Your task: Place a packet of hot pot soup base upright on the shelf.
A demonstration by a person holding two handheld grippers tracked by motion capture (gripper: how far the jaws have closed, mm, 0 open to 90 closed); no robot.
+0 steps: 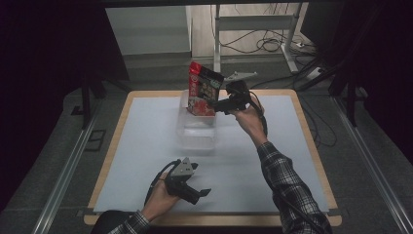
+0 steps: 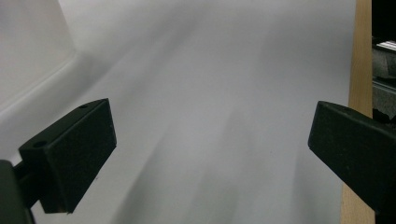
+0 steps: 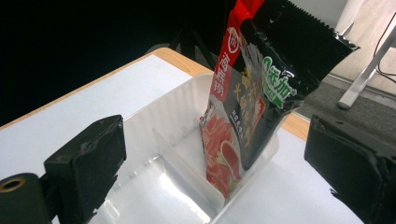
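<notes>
A red and black snack pouch [image 1: 202, 90] [image 3: 247, 107] stands upright, slightly tilted, in the far compartment of a clear plastic tray [image 1: 195, 141] [image 3: 154, 107]. A low divider splits the tray, and its near compartment holds nothing. My right gripper [image 1: 217, 105] [image 3: 217, 140] hovers just right of the pouch, open, jaws wide apart and not touching it. Low over the white mat [image 1: 146, 141] near the table's front edge, my left gripper [image 1: 200, 194] [image 2: 210, 135] is open with nothing between its jaws.
The white mat covers a wooden table whose edge [image 1: 311, 146] [image 2: 362, 70] shows around it. Beyond the far edge stand a white desk frame [image 1: 253, 24] and floor cables [image 1: 268, 44]. Dark stands flank both sides of the table.
</notes>
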